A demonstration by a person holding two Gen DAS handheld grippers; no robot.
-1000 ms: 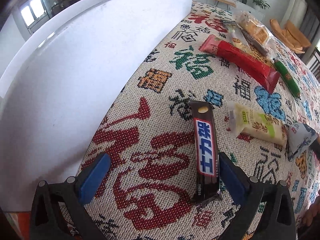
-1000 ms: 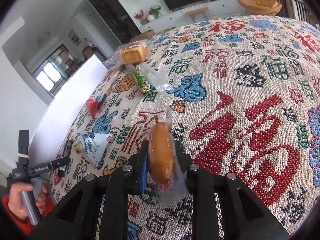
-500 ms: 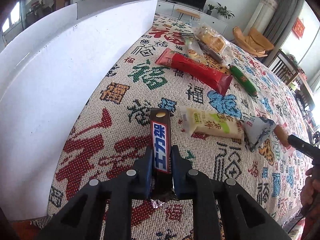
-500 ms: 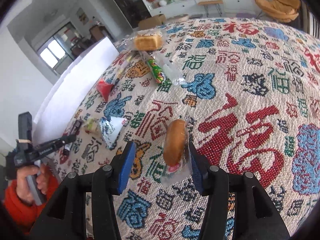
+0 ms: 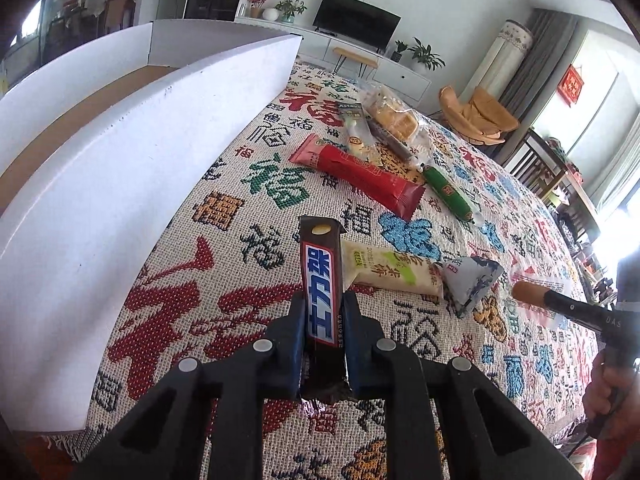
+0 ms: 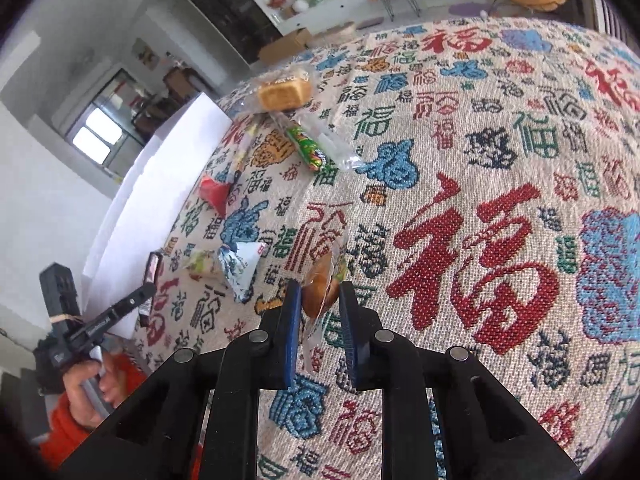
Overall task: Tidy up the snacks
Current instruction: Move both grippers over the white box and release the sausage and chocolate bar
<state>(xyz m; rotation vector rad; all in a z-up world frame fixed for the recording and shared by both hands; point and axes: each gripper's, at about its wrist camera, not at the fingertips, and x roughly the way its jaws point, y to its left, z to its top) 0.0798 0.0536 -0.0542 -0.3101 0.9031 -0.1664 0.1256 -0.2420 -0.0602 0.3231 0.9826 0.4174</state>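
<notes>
My left gripper [image 5: 323,306] is shut on a dark brown chocolate bar [image 5: 321,280] with a blue label and holds it lifted above the patterned tablecloth [image 5: 248,216]. A white cardboard box [image 5: 120,168] stands at its left, open on top. My right gripper [image 6: 320,292] stands with its jaws close on both sides of a clear-wrapped orange-brown bun [image 6: 319,286] on the cloth; I cannot tell whether the pads touch it. The bun and right gripper also show at the right of the left wrist view [image 5: 530,293].
On the cloth lie a red wrapper [image 5: 360,174], a green sausage stick [image 5: 446,192], a pale yellow-green pack [image 5: 390,268], a blue-white triangular pack [image 5: 470,280], and a clear-bagged cake [image 5: 394,114]. Chairs and furniture stand beyond the table.
My left gripper shut on the chocolate bar and lifted it. My right gripper let the bun down, opened wide, then narrowed around it again.
</notes>
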